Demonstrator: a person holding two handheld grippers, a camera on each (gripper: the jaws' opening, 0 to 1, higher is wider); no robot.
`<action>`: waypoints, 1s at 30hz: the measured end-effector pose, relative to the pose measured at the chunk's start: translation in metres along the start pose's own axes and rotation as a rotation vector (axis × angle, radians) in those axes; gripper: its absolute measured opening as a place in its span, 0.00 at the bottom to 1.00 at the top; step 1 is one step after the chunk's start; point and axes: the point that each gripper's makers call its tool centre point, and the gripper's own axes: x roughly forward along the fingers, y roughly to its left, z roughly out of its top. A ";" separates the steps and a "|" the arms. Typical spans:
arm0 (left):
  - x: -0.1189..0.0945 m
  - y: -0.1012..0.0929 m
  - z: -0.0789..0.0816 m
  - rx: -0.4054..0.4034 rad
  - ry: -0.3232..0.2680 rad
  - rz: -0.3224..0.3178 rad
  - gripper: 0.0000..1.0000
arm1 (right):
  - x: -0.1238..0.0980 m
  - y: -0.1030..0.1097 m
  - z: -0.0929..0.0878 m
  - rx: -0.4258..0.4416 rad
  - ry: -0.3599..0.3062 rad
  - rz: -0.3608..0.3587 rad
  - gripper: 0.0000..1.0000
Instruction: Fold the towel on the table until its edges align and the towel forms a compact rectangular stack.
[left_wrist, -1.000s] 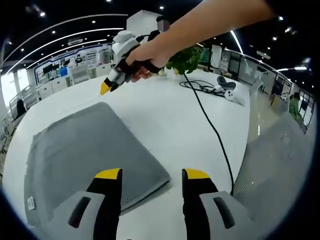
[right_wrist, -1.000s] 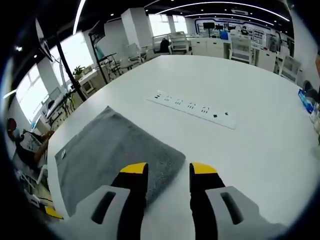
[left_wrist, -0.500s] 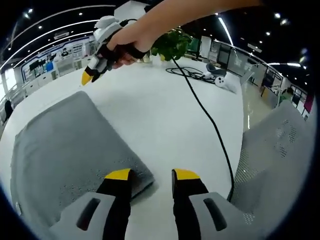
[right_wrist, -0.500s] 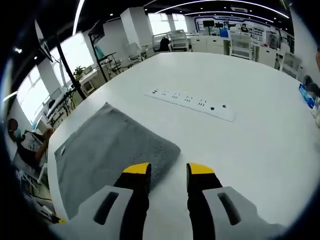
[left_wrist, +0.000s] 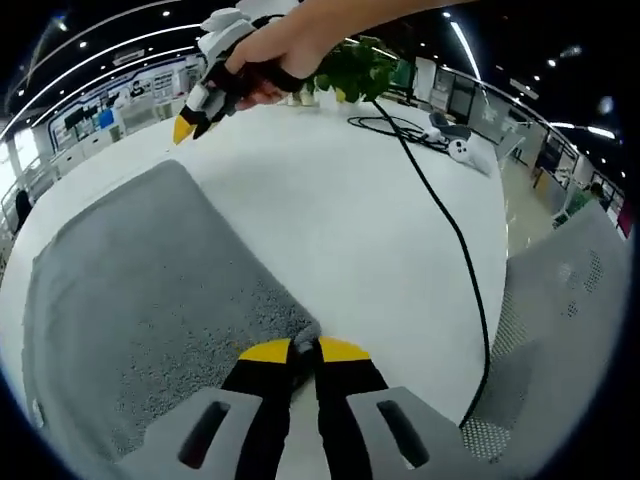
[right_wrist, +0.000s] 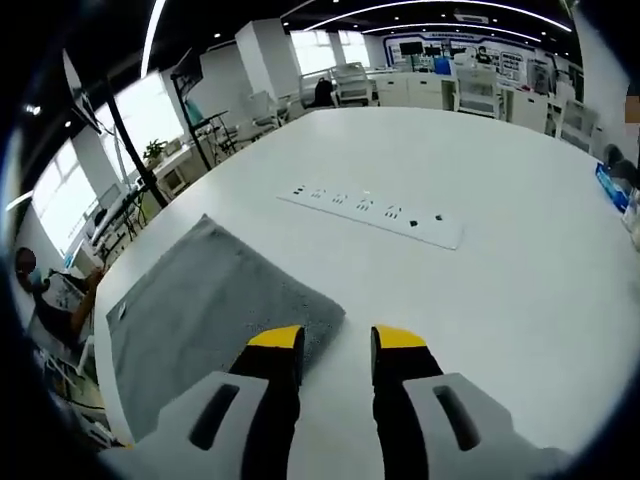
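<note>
A grey towel (left_wrist: 140, 280) lies flat on the white table (left_wrist: 330, 200). My left gripper (left_wrist: 305, 350) is shut on the towel's near right corner, its yellow tips pinching the cloth. A hand holds my right gripper (left_wrist: 195, 115) above the towel's far corner. In the right gripper view the towel (right_wrist: 200, 310) lies at the lower left, and my right gripper (right_wrist: 337, 340) stands open with the towel's corner just ahead of its left jaw, which overlaps the towel's edge.
A white power strip (right_wrist: 375, 212) lies on the table (right_wrist: 500, 300) beyond the towel. A black cable (left_wrist: 440, 210) runs across the table to a white controller (left_wrist: 455, 150) and a green plant (left_wrist: 360, 75). A grey mesh chair (left_wrist: 570, 320) stands beside the table.
My left gripper has come down onto the towel's corner and shut on it. The right gripper has crept closer to its corner and stayed open.
</note>
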 end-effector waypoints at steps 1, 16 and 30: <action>0.001 -0.001 0.000 0.003 -0.003 -0.001 0.05 | 0.000 0.001 0.002 0.011 -0.011 -0.008 0.26; 0.005 -0.006 0.004 0.042 -0.016 -0.032 0.04 | 0.036 0.006 -0.011 -0.021 0.050 -0.010 0.23; 0.009 -0.004 0.002 0.061 -0.031 -0.029 0.04 | 0.056 0.001 -0.014 -0.057 0.102 -0.026 0.06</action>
